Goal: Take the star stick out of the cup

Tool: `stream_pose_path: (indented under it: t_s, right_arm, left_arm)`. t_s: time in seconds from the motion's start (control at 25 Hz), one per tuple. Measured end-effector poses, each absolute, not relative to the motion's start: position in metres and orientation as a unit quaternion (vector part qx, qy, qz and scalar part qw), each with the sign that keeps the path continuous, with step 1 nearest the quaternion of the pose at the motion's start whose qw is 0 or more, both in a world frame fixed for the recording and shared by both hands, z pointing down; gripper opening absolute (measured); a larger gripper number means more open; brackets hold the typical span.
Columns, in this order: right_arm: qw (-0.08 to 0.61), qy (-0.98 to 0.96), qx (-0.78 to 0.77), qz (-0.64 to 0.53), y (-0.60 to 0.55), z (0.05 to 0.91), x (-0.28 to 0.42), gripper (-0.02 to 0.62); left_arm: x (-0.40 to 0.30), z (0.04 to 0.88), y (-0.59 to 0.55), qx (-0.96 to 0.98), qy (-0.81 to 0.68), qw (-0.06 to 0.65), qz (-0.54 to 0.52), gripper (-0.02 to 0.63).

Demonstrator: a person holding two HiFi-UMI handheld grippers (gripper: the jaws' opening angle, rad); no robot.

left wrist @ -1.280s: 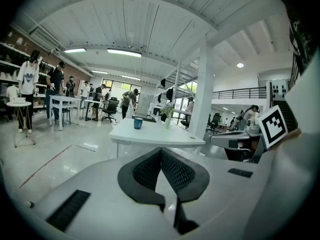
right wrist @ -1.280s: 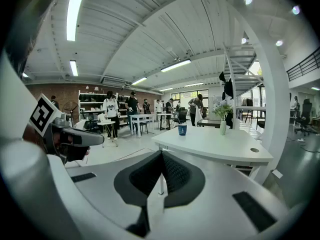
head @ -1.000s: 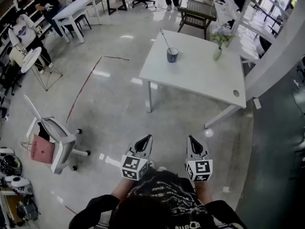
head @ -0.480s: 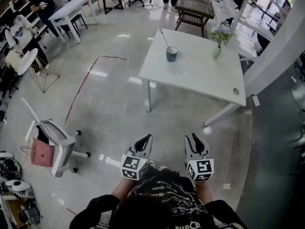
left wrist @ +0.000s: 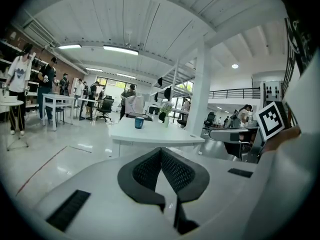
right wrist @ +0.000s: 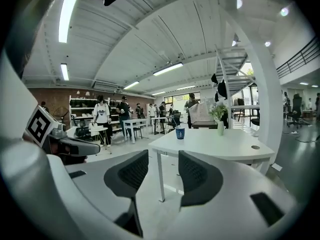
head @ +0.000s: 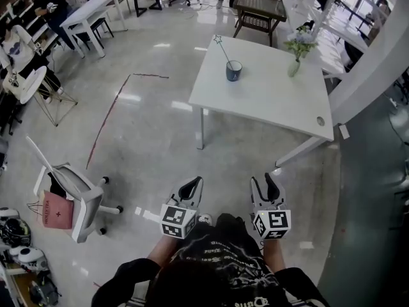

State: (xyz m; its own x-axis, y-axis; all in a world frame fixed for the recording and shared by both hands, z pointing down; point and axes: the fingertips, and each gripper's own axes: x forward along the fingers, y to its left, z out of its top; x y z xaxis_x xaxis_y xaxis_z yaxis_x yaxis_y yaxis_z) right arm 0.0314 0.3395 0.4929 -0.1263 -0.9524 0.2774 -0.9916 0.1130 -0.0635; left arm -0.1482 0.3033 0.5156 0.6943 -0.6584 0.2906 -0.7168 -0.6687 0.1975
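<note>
A dark blue cup [head: 234,71] stands on the far side of a white table [head: 268,98], several steps ahead of me. The star stick [head: 223,48] leans out of the cup to the left, its star at the top. Both grippers are held low in front of the person, far short of the table. My left gripper [head: 192,185] is shut with nothing in it; its pads [left wrist: 172,170] meet. My right gripper [head: 264,181] is open and its jaws have just been opening, with nothing between them. The cup [left wrist: 139,123] shows small beyond the left jaws, and the cup [right wrist: 180,133] beyond the right ones.
A vase of flowers [head: 295,61] stands on the table right of the cup. A white office chair [head: 73,187] and a red bag [head: 57,208] are on the floor at left. A wicker table [head: 259,8] is behind. People sit at tables far left. A wall runs along the right.
My right gripper's jaws have parted from shut to open. Both grippers have edged forward toward the table. The cup and stick have not moved.
</note>
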Motion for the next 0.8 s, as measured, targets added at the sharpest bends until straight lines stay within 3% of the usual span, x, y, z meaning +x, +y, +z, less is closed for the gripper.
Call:
stream_pose_path:
  t_s: [0.8]
  right_arm:
    - [0.080,-0.760,0.635,0.117,0.219,0.503,0.069,0.232]
  left_arm:
    - [-0.123,0.525,0.206,0.894,-0.402,0.156,0.119,0.020]
